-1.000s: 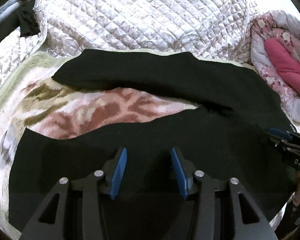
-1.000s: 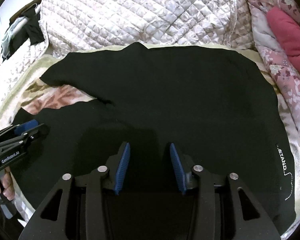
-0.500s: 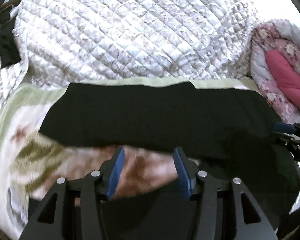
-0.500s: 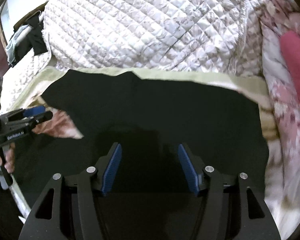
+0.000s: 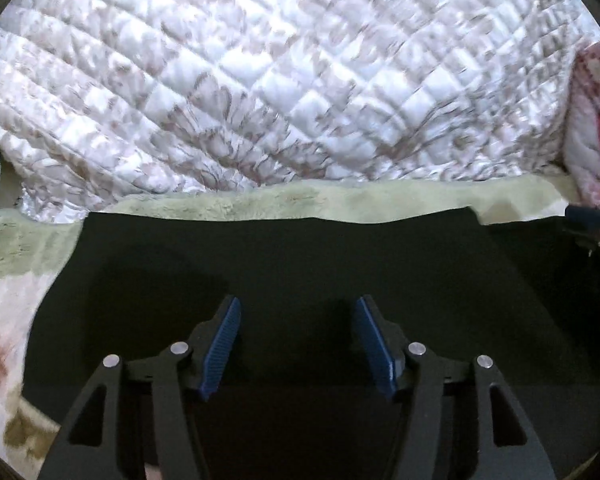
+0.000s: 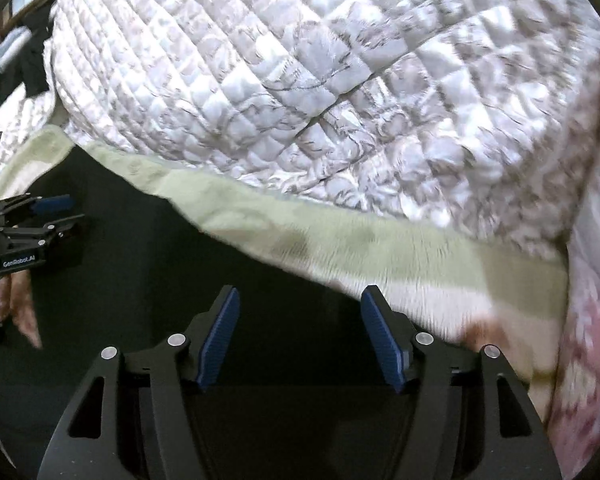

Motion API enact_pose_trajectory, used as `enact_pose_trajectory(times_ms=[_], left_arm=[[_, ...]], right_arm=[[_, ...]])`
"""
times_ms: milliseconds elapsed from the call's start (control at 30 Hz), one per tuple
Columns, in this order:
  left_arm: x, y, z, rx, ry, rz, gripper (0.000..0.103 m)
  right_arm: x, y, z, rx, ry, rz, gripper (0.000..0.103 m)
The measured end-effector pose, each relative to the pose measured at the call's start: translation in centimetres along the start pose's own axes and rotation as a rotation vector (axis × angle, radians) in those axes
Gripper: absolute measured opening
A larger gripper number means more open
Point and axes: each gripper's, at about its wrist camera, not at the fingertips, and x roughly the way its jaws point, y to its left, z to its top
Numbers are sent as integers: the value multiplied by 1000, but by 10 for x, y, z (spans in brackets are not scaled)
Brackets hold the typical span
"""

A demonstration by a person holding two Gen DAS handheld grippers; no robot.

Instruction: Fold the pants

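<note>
Here, at the far left of the left wrist view, a pale green plush blanket (image 5: 28, 248) with pinkish patches runs down the frame edge; beside it the black pants (image 5: 300, 264) fill the whole lower half, their far hem a nearly straight line across the middle of the frame; above that hem a strip of the same blanket shows, and above that a white quilted cover (image 5: 284, 80) fills the upper half; the left gripper (image 5: 298, 334) sits at lower centre over the black cloth, its blue-padded fingers (image 5: 220, 344) spread wide with nothing between them; at the right edge, mid-height, the tip of the right gripper (image 5: 584, 216) pokes in, and behind it at upper right lies a pink floral bedding (image 5: 592, 92).

In the right wrist view, the left gripper (image 6: 48, 212) appears at the left edge, mid-height, over the pants, with the person's hand (image 6: 16, 304) below it; the pants (image 6: 148, 264) take up the lower left and centre, their edge slanting down toward the right; the right gripper (image 6: 300, 334) is at lower centre, fingers (image 6: 382, 344) wide apart and holding nothing, the left finger over black cloth, the right finger at the cloth's edge where the blanket (image 6: 400, 248) begins; the quilted cover (image 6: 320, 80) spans the upper frame; the picture is blurred at the right, where pink floral fabric shows.
</note>
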Motion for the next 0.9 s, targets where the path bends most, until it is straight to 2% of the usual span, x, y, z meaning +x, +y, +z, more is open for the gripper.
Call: enact_pose_trajectory(times_ms=[33,133,200,233,267,300,333,400,433,533,667,767,900], left_arm=[[7,0,0,-5,15,0,63],[14,-1,0,-7,22,13,66],[15,-4,1,1,26,23,66],[16,-5,2,6,27,27,63],[17,-7,4,15,27,36,56],[17,-8,5,22,24,49,53],[17,-9,6,29,22,51,45],[11,-13,7,47,-1,49,21],[5,-14,9,55,-15,48,6],[-14,-11,12,29,-35,26,4],[-61,-1,1,-10,-107,-17,4],[-102,6,-22,-38,-159,-57,4],[-147,14,-70,-66,-188,-104,4]], right_arm=[[7,-1,3,-12,15,6,64],[40,-4,5,-45,139,24,67],[42,-7,8,-29,133,54,66],[42,-7,9,-28,137,57,53],[40,-5,10,-35,134,70,40],[35,0,12,-55,116,66,11],[31,5,14,-71,113,56,8],[22,17,15,-105,105,27,8],[16,21,14,-106,92,21,8],[-22,31,12,-105,18,29,8],[-85,44,-1,-93,-88,57,8],[-136,61,-30,-77,-152,93,8],[-175,91,-79,-51,-174,137,8]])
